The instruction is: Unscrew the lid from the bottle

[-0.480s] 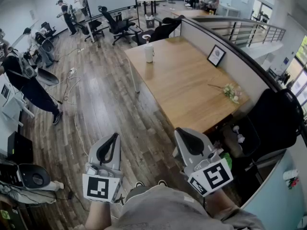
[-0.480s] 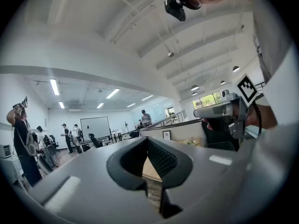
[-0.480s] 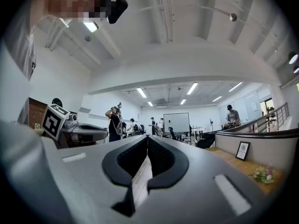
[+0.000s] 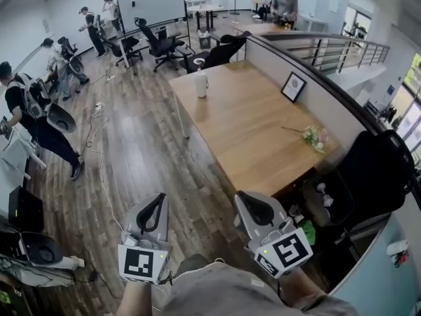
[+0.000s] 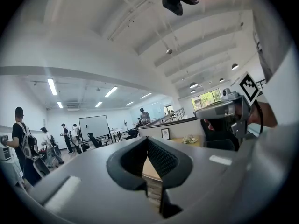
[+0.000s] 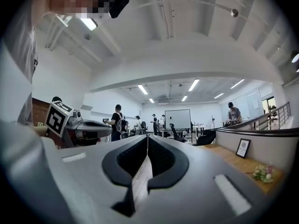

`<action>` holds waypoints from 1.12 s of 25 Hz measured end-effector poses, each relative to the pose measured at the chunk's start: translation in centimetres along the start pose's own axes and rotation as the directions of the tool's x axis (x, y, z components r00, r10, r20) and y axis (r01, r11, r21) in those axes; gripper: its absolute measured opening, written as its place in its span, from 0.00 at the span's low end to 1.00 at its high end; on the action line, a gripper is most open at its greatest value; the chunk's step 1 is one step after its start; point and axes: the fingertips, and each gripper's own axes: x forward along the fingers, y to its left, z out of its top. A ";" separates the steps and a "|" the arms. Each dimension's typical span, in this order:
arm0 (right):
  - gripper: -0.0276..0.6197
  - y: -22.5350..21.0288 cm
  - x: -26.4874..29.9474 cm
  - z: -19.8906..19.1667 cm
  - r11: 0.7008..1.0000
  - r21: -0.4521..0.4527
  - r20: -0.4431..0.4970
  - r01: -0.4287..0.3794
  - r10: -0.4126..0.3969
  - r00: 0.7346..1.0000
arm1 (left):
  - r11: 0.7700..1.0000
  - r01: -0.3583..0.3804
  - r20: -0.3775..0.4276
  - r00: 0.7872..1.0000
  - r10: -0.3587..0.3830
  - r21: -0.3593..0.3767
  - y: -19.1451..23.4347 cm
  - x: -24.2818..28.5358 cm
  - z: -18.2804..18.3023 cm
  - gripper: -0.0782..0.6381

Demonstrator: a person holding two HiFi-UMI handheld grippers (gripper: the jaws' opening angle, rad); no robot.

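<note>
A white bottle (image 4: 200, 84) stands near the far end of a long wooden table (image 4: 250, 130), well ahead of both grippers. In the head view, my left gripper (image 4: 160, 197) is held low in front of the body, over the wood floor, shut with nothing in it. My right gripper (image 4: 240, 197) is beside it, near the table's close end, also shut and empty. In the left gripper view the left gripper (image 5: 147, 139) shows its jaws closed together. The right gripper view shows the same of the right gripper (image 6: 147, 137). The bottle's lid is too small to make out.
A framed picture (image 4: 293, 86) and a small bunch of flowers (image 4: 314, 137) lie along the table's right side by a partition. A black office chair (image 4: 375, 170) stands at the right. Several people, chairs and a whiteboard (image 4: 151, 2) fill the room's far left; cables cross the floor.
The head view has shifted a little, so both grippers sit slightly lower in the picture. Their jaws stay closed. The people at the left have moved a little.
</note>
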 end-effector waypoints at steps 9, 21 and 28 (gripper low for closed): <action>0.40 -3.3 1.8 1.2 0.999 0.033 0.065 0.031 -0.033 0.997 | 0.995 -0.075 0.034 0.996 0.077 -0.062 2.3 2.4 0.0 0.46; 0.40 -7.0 8.3 -0.8 0.997 0.033 0.007 0.065 -0.065 0.998 | 0.995 -0.044 0.016 0.999 0.045 -0.084 6.5 9.0 -2.2 0.49; 0.40 -9.1 15.6 -0.9 0.996 0.040 -0.022 0.078 -0.077 0.997 | 0.994 -0.017 0.004 1.000 0.018 -0.104 11.8 14.3 -3.3 0.49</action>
